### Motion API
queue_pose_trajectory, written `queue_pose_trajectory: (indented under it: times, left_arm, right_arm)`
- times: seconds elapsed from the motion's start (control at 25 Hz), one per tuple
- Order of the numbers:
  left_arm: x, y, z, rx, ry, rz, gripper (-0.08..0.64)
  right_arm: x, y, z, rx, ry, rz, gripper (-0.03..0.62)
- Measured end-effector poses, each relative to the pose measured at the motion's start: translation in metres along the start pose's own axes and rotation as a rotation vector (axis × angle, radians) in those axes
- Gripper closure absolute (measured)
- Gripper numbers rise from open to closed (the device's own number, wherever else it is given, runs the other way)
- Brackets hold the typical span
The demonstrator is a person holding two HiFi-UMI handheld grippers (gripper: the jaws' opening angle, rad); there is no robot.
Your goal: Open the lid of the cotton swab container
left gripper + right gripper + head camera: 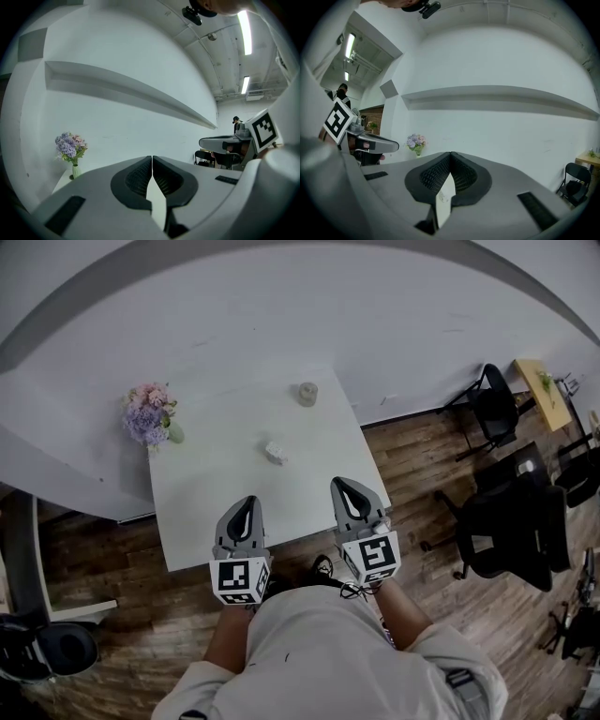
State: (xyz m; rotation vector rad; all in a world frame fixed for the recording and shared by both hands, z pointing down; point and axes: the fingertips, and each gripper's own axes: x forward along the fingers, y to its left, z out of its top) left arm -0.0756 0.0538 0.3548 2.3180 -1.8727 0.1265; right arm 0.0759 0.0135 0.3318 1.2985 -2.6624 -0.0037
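Cotton swab container, apparently the small pale box, sits mid-table w/ lid on, untouched. Nearest, over the table's near edge, L gripper and R gripper are side by side, both w/ jaws pressed together, nothing btw them. The white table runs beyond them. Container lies well past both tips. Farther right, a small grey cylinder. Far-left corner: flowers in a vase.
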Motion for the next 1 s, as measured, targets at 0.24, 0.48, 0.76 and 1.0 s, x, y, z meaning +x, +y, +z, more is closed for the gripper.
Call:
queue_pose_trajectory:
  times: [0.24, 0.48, 0.76, 1.0]
  left_arm:
    - [0.003, -0.009, 0.011, 0.018, -0.016, 0.003, 0.537]
    - [0.006, -0.01, 0.006, 0.006, -0.013, 0.023, 0.537]
    - [0.003, -0.008, 0.005, 0.019, -0.006, 0.03, 0.537]
    - [0.002, -0.006, -0.002, 0.022, 0.002, 0.019, 0.537]
  right_arm:
    - [-0.009, -0.011, 0.0, -0.008, 0.003, -0.007, 0.595]
    - [-0.012, -0.022, -0.004, 0.01, 0.003, -0.027, 0.595]
    - [-0.014, -0.024, -0.007, -0.004, 0.017, -0.019, 0.595]
    - [-0.011, -0.013, -0.009, 0.004, 0.017, -0.021, 0.595]
